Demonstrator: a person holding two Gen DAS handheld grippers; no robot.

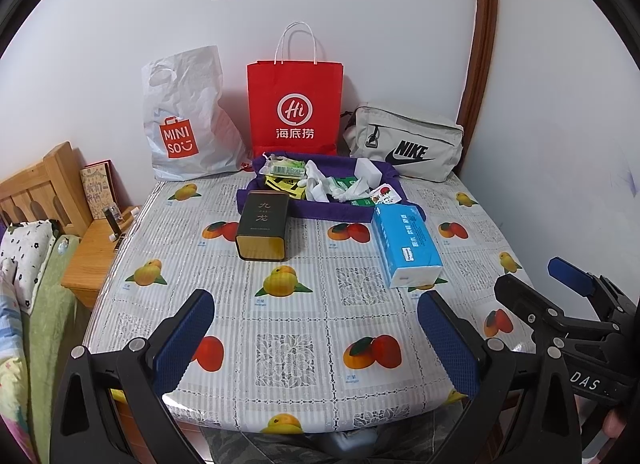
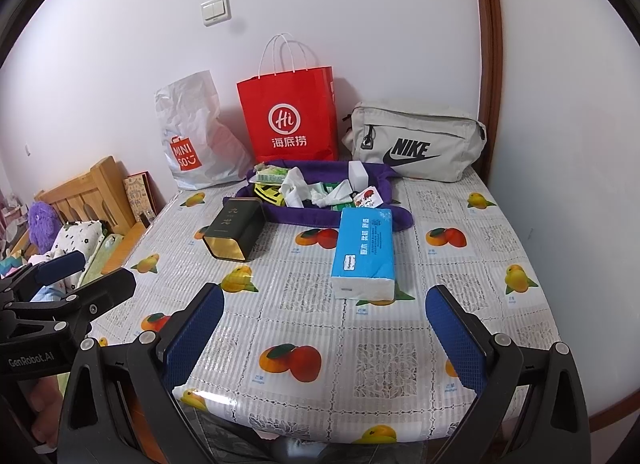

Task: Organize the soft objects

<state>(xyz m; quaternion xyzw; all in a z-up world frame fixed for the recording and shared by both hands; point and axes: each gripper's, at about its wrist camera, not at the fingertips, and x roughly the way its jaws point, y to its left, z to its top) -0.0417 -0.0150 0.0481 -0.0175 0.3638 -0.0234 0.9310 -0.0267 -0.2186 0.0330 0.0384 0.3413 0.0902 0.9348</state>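
Observation:
A purple fabric tray (image 1: 320, 212) (image 2: 304, 218) lies at the back of the table, holding white socks (image 1: 320, 184) (image 2: 296, 188), small packets and a white block (image 1: 366, 170) (image 2: 358, 174). A blue tissue pack (image 1: 408, 248) (image 2: 364, 252) lies in front of it to the right. A dark tea tin (image 1: 264, 228) (image 2: 236, 230) lies on its side to the left. My left gripper (image 1: 316, 328) hovers open over the table's near edge, nothing between its blue pads. My right gripper (image 2: 326, 324) is open too, empty, just short of the tissue pack; it also shows at the right edge of the left wrist view.
Against the wall stand a white Miniso plastic bag (image 1: 188, 116) (image 2: 196, 136), a red paper bag (image 1: 296, 104) (image 2: 290, 112) and a grey Nike pouch (image 1: 404, 144) (image 2: 412, 144). The fruit-print tablecloth (image 1: 296, 304) covers the table. A wooden nightstand (image 1: 96, 248) and bed lie to the left.

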